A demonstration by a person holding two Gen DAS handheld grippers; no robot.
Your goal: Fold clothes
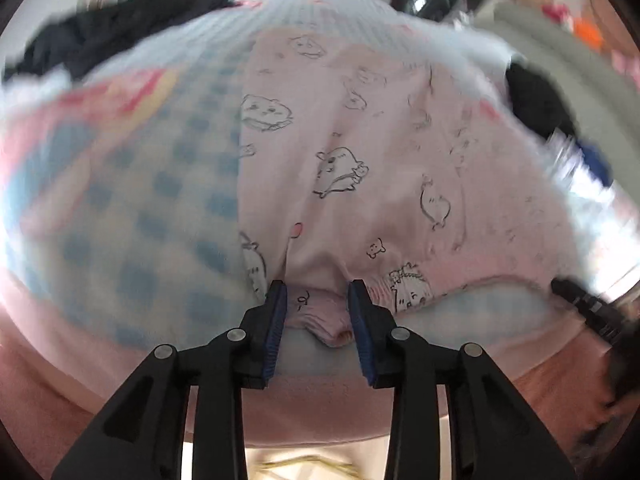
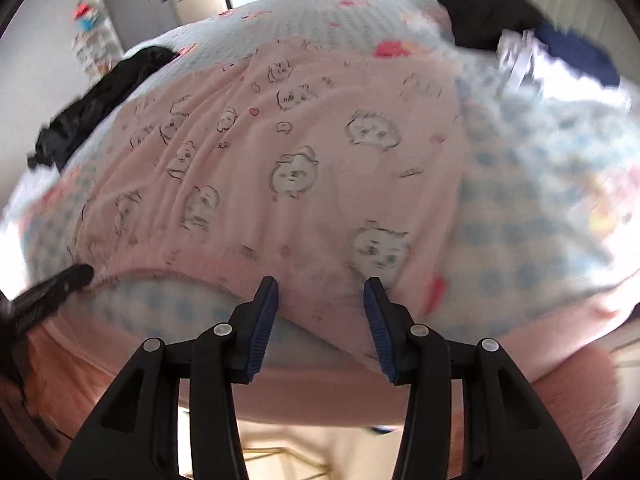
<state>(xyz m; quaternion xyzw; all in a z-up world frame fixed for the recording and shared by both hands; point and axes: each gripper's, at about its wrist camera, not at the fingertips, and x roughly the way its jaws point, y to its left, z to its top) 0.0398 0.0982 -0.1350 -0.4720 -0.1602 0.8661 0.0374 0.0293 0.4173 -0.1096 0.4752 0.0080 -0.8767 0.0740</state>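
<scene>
A pink garment [image 1: 360,140] printed with cartoon animals lies spread flat on a blue-and-white checked bedspread [image 1: 160,200]. In the left wrist view its near edge is bunched into a small fold between the fingers of my left gripper [image 1: 318,292]. The jaws stand apart and the blue pads do not squeeze the cloth. In the right wrist view the same pink garment [image 2: 280,140] stretches across the bed. My right gripper [image 2: 322,286] hovers open over its near right edge with nothing clamped. The left gripper [image 2: 60,284] shows as a black blur at that view's left.
A dark garment [image 2: 92,112] lies at the bed's far left, another black one [image 2: 480,4] at the far right beside a navy-and-white item [image 2: 560,64]. The bed's pink edge [image 2: 320,392] runs just under the fingers, with floor below. Furniture stands beyond the bed.
</scene>
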